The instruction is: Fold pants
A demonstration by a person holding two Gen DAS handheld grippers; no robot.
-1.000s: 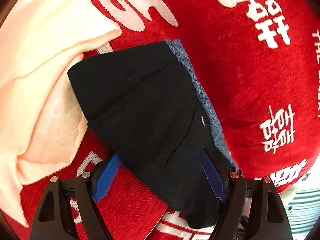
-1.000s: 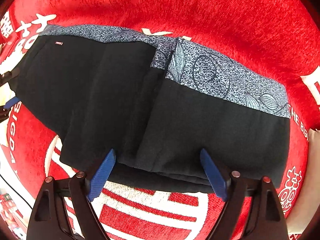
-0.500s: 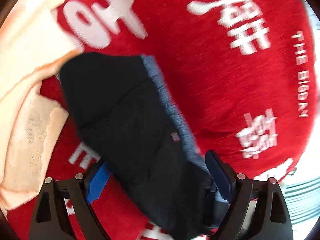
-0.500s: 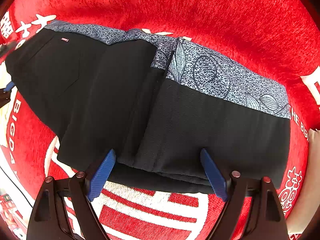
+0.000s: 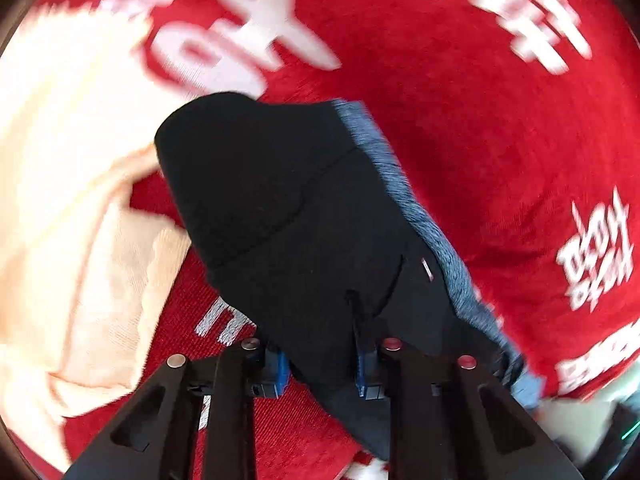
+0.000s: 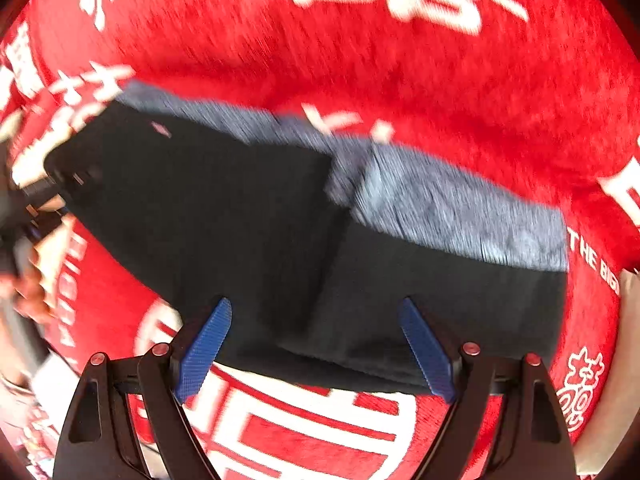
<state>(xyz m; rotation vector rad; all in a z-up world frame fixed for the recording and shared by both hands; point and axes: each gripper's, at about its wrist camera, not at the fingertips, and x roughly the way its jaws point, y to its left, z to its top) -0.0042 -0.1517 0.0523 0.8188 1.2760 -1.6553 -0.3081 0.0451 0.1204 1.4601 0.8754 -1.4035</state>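
Note:
The black pants [image 5: 288,216] with a blue-grey patterned band [image 5: 404,200] lie folded on the red blanket [image 5: 460,112]. My left gripper [image 5: 322,364] is shut on the near end of the pants, with black cloth bunched between its blue pads. In the right wrist view the pants [image 6: 248,216] spread across the middle, the patterned band [image 6: 452,208] along their far edge. My right gripper [image 6: 316,344] is open, its blue pads [image 6: 204,344] over the near edge of the pants. Both views are blurred.
A pale peach cloth [image 5: 68,200] lies on the left, touching the pants' far end. The red blanket carries white lettering [image 6: 308,412]. A hand [image 6: 28,280] and the other gripper show at the left edge of the right wrist view.
My left gripper has closed on the near end of the pants and is moving with it. The right gripper stays open and its view has shifted, with the pants' left end lifting.

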